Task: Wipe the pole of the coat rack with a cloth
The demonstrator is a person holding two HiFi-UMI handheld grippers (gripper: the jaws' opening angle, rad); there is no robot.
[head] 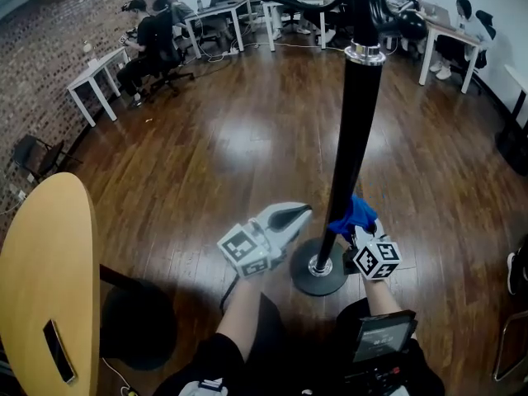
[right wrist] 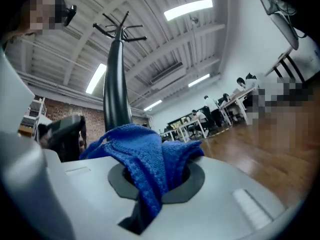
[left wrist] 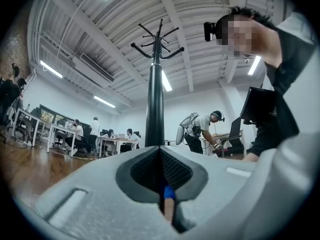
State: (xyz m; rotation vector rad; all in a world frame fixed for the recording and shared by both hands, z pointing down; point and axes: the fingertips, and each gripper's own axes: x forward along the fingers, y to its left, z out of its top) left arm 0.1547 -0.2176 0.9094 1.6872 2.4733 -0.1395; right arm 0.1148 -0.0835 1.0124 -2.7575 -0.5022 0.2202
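My left tongs: 2 jaws closed together, holding nothing.
My right tongs: clamped on the blue cloth.
Cloth: against the pole, low, just above the base.
Progress: probably early; the long upper pole remained to wipe.

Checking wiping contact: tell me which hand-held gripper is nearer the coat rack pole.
Right. The right hand-held gripper holds its blue cloth against the pole low down; the left hand-held gripper, shut, sits to the pole's left, apart from it.
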